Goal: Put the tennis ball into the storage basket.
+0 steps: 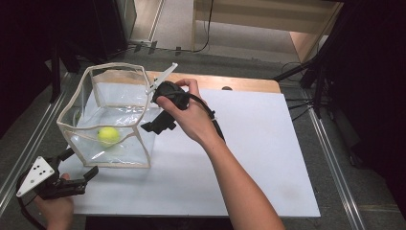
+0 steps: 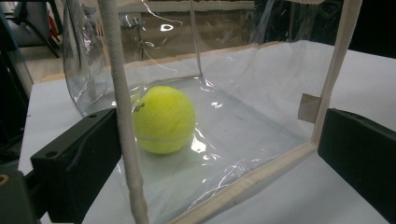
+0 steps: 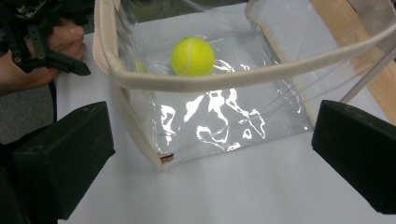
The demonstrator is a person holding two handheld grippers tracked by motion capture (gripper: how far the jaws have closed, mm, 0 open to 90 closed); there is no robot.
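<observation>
Tennis ball is sitting inside the clear bag. I'm hovering the right gripper beside it, jaws released; left gripper also released, nothing grasped.

One yellow tennis ball, lying inside one clear bag with cream edging; two claws, the left claw near the bag's near left corner, the right claw at its right side; one white tabletop.
</observation>
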